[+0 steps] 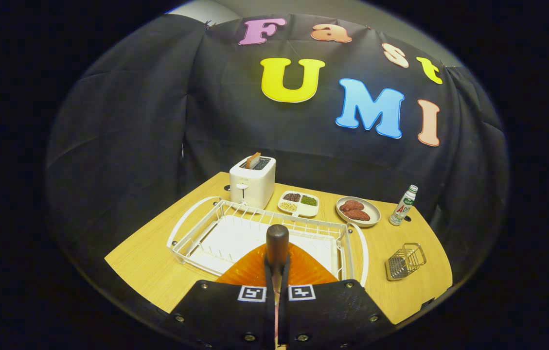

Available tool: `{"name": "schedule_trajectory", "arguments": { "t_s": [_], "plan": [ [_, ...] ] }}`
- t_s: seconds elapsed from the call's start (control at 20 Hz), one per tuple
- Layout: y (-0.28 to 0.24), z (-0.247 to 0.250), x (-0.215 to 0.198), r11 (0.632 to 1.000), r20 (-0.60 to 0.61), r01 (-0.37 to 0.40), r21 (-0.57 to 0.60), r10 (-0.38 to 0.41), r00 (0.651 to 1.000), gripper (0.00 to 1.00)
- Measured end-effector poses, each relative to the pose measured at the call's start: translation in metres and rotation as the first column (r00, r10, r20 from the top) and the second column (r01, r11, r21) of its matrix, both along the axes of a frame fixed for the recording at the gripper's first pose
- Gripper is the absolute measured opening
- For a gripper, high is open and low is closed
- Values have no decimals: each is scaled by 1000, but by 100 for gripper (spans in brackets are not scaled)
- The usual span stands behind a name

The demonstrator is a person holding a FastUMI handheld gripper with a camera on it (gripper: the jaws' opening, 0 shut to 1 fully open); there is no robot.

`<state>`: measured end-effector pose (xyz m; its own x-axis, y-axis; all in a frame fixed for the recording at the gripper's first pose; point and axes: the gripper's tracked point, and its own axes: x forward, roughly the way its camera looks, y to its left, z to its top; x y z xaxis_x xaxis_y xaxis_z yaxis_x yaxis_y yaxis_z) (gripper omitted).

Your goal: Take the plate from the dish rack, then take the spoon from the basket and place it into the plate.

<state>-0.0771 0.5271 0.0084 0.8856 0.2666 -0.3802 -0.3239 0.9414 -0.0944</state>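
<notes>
My gripper (277,283) is shut on the spoon (277,242). The spoon's dark rounded handle stands up from between the two fingers, and the rest of it is hidden behind them. Right under and just ahead of the fingers lies the orange ribbed plate (247,272), which covers the near edge of the white wire dish rack (196,228). I cannot tell whether the plate rests on the table or on the rack. The small wire basket (404,262) stands to the right of the rack with nothing in it.
All of this is on a wooden table (145,262). Beyond the rack stand a white toaster (252,182) with toast in it, a divided dish of beans (298,203), a grey plate of meat (358,211) and a small bottle (403,205).
</notes>
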Motion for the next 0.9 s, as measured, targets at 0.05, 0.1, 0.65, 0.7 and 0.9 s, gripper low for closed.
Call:
{"name": "schedule_trajectory", "arguments": {
  "t_s": [0.05, 0.1, 0.65, 0.7, 0.9],
  "plan": [
    [4, -4, -3, 1000, -4, -2, -4, 2, 1000, 2],
    [10, -8, -8, 1000, -9, -7, -6, 7, 1000, 3],
    [58, -86, -48, 990, -118, -138, -23, 134, 984, 2],
    [60, -91, -51, 989, -120, -150, -20, 146, 982, 3],
    [65, -97, -58, 984, -105, -180, 0, 179, 978, 5]
  ]
}}
